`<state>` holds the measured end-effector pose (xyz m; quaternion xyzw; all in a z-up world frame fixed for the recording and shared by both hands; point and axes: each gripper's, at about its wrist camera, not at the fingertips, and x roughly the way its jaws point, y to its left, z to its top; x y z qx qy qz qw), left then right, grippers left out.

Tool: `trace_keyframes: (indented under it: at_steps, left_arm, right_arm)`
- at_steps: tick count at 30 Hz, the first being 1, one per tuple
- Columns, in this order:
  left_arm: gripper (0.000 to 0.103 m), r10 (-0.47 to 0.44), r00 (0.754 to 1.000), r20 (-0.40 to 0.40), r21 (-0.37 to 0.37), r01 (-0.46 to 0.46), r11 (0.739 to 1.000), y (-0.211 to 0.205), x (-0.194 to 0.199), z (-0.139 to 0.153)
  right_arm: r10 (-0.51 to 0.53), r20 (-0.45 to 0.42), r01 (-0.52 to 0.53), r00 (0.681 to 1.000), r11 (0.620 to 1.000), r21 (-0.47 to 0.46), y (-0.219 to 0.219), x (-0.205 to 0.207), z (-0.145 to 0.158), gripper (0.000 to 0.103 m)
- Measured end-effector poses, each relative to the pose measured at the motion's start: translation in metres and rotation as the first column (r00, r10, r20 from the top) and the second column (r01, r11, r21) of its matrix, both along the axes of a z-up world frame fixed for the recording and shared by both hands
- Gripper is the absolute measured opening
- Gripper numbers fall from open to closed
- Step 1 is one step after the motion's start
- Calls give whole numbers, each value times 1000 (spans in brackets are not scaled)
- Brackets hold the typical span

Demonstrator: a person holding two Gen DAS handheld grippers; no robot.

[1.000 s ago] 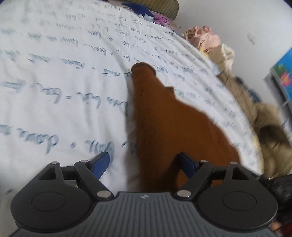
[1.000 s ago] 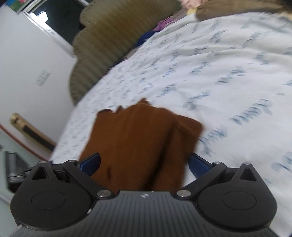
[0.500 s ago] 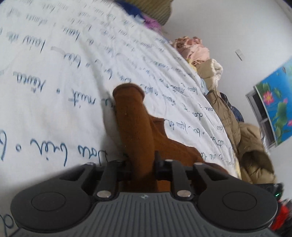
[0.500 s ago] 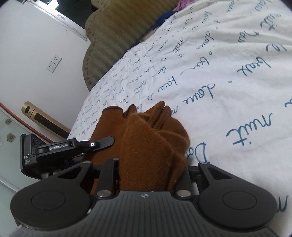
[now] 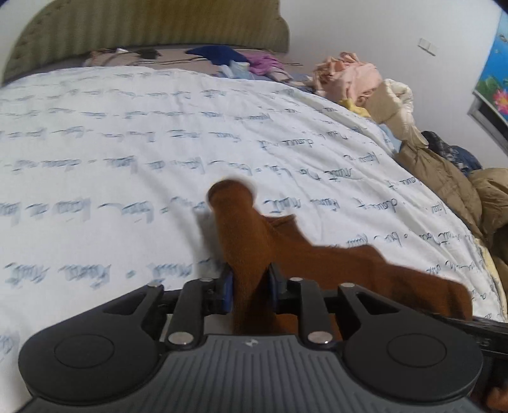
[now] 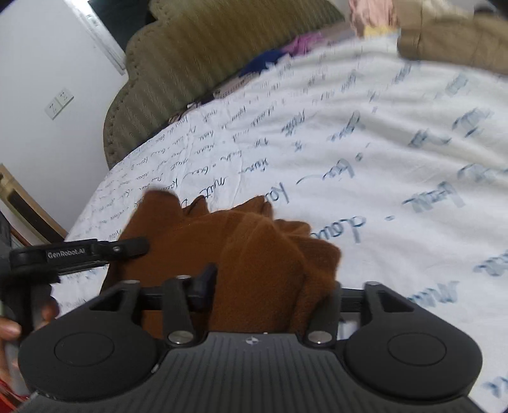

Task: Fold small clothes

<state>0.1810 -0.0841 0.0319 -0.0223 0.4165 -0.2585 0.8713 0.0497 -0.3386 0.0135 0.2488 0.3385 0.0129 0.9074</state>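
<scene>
While your left claw (image 5: 249,282) and right claw (image 6: 270,295) each pinch the brown garment (image 5: 285,251) above the bed (image 5: 127,143), carry it over into 1 fold.

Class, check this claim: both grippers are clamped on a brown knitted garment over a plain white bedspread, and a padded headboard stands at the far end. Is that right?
One detail is wrong. The bedspread is not plain: it is white with rows of blue handwriting, as the left wrist view shows. The rest holds: the left gripper and right gripper each clamp the brown garment, and the headboard stands at the far end.
</scene>
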Motion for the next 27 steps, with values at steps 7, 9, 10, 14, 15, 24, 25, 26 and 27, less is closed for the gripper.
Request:
trace_keyframes:
  at_steps: [7,9,10,14,15,24,25,26,27]
  left_arm:
    - [79,-75,997,15,-162,77,984,50,-88,8]
    - [79,-102,993,-62,-203,87,975,59,-103,-1]
    - [79,-111,989,-98,-233,86,969,64,-110,-7]
    - [62,-127,975,-181,-285,72,956,72,-128,-33]
    - [38,-128,976,-179,-270,76,960,72,-131,-36]
    - [14,-88,994,68,-35,90,995,66,-163,-8]
    - [16,-79,994,81,2,79,997,63,-168,-10]
    - [16,-68,993,92,25,66,998,60,-173,-12]
    - [19,-56,993,104,41,52,998,58,-179,-12]
  right_arm:
    - [-22,-3,22,1000,1000,6,-10,-70,16,83]
    - [11,-16,-9,1000,994,111,-14,-88,9,85]
    - [15,-23,-11,1000,989,147,-14,-98,4,85]
    - [61,-25,-55,998,978,202,-1,-126,-12,70]
    - [68,-25,-62,997,979,196,9,-128,-13,53]
    - [50,-6,-48,999,987,152,36,-142,-2,34]
    - [34,-22,-30,999,991,127,38,-142,-4,37]
    - [9,-28,-6,1000,995,97,39,-144,-4,39]
    - [-16,-19,17,1000,998,55,43,-150,-1,47]
